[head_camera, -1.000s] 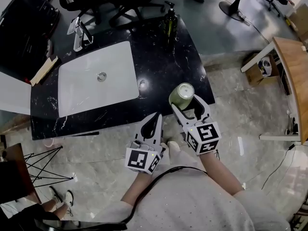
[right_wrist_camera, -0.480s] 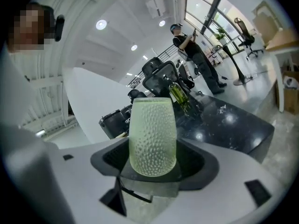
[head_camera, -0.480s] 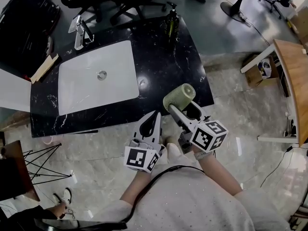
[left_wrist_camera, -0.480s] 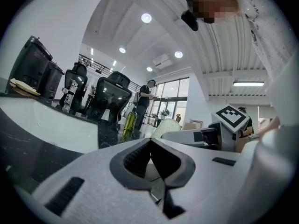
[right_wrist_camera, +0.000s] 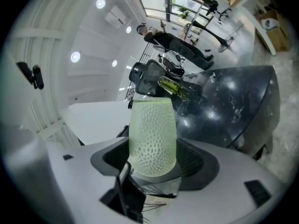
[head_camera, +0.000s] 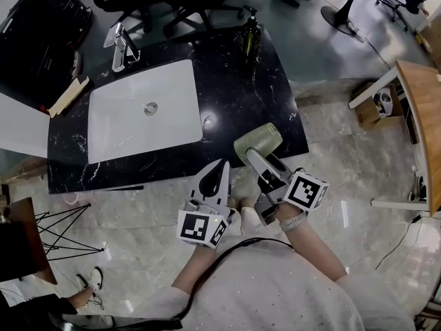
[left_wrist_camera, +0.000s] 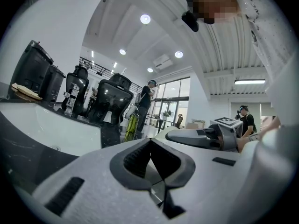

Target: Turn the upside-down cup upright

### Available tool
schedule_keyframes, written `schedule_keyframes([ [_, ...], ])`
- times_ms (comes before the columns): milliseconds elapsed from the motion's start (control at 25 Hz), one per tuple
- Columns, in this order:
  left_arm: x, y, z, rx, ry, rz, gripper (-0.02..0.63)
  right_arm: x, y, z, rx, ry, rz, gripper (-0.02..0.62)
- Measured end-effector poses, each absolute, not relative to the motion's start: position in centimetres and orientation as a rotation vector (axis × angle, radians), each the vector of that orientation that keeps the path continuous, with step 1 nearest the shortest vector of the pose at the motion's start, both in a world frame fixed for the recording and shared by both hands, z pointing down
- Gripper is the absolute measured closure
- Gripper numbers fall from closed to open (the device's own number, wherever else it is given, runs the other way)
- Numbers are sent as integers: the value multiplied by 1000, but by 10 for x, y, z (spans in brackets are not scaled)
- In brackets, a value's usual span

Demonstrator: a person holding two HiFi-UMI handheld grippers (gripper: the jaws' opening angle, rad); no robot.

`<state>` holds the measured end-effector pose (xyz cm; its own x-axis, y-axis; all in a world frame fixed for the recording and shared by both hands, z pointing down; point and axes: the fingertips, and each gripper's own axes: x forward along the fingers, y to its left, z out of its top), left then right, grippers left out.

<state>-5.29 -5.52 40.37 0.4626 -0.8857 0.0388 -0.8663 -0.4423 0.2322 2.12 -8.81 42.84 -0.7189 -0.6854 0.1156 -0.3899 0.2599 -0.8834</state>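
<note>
Fingers (head_camera: 263, 167) of the right gripper (head_camera: 255, 156) clamp the pale green cup (head_camera: 258, 142), tipped sideways in the air over the black counter's (head_camera: 234, 74) front edge. In the left gripper view, the left gripper's (left_wrist_camera: 152, 171) jaws are pressed together on nothing. In the right gripper view, the dimpled wall looks light, stiff and grippy, so this mid-body hold suits it.

The left tool (left_wrist_camera: 150, 143) has its two jaws pressed together, with nothing between them. Behind it are a white sink (left_wrist_camera: 51, 132) in the dark tabletop (left_wrist_camera: 110, 135), a green bottle (left_wrist_camera: 131, 125) and black chairs (left_wrist_camera: 112, 99). The right tool (left_wrist_camera: 196, 136) is on the right.
</note>
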Motion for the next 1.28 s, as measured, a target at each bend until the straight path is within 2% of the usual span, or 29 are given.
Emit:
schedule_keyframes([
  [560, -67, -55, 400, 2484, -1552, -116, 599, -3, -80, 432, -521, 1729, -1787, 281],
  [1280, -76, -61, 399, 2486, -1561, -91, 600, -5, -80, 425, -4, 943, -1864, 281],
])
